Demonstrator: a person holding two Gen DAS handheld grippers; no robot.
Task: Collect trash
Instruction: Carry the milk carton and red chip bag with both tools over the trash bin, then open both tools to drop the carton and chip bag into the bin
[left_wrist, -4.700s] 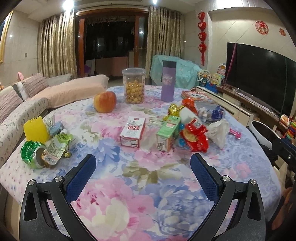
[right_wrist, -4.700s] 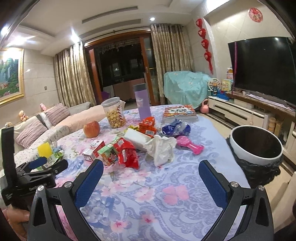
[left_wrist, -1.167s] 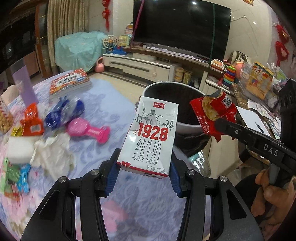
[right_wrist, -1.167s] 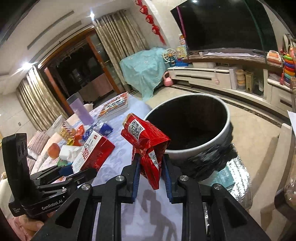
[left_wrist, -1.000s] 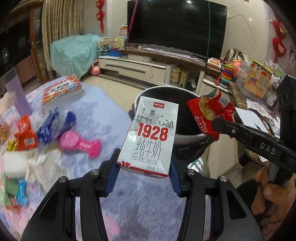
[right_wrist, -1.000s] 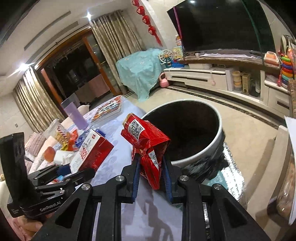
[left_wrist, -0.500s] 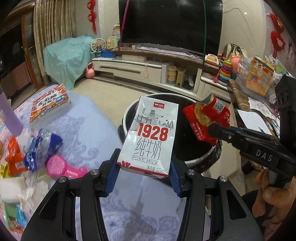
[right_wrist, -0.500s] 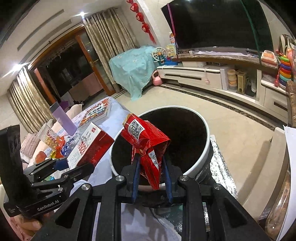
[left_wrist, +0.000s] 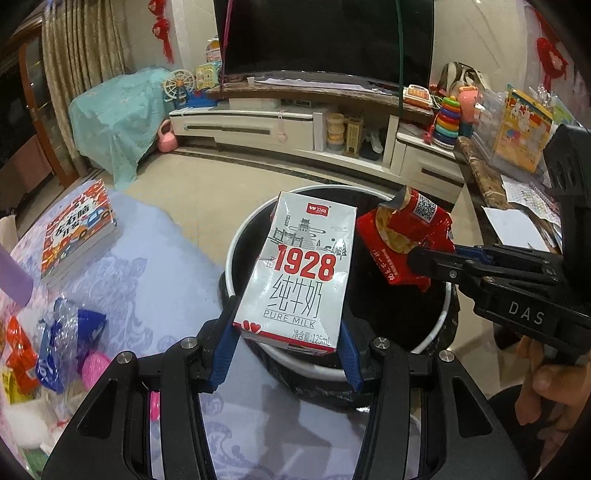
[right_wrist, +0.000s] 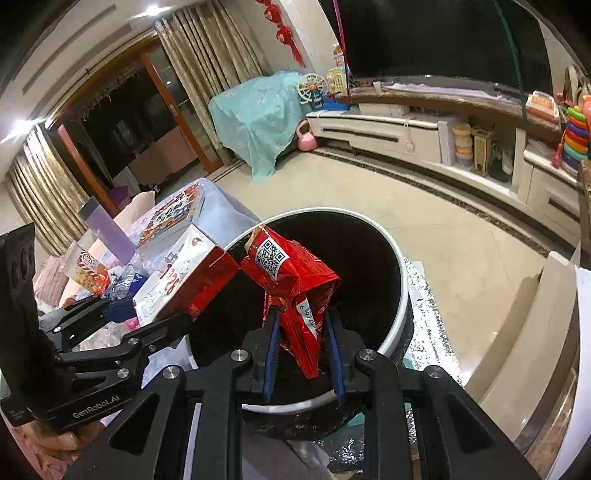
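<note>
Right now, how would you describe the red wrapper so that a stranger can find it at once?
Find the round white-rimmed bin on the floor beside the table. Above its dark opening two grippers hold trash; the wrapper is pinched in the right gripper. Unlike the stiff white milk carton next to it, it is crumpled, shiny red, with a QR code.

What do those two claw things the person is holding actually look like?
Both are black plastic hand tools. The left gripper and right gripper each have two fingers lined with blue pads and joined by silver screws. White lettering marks the bodies: "DAS" on the right one, "GenRobot.AI" on the left. No cables or sleeves are visible.
</note>
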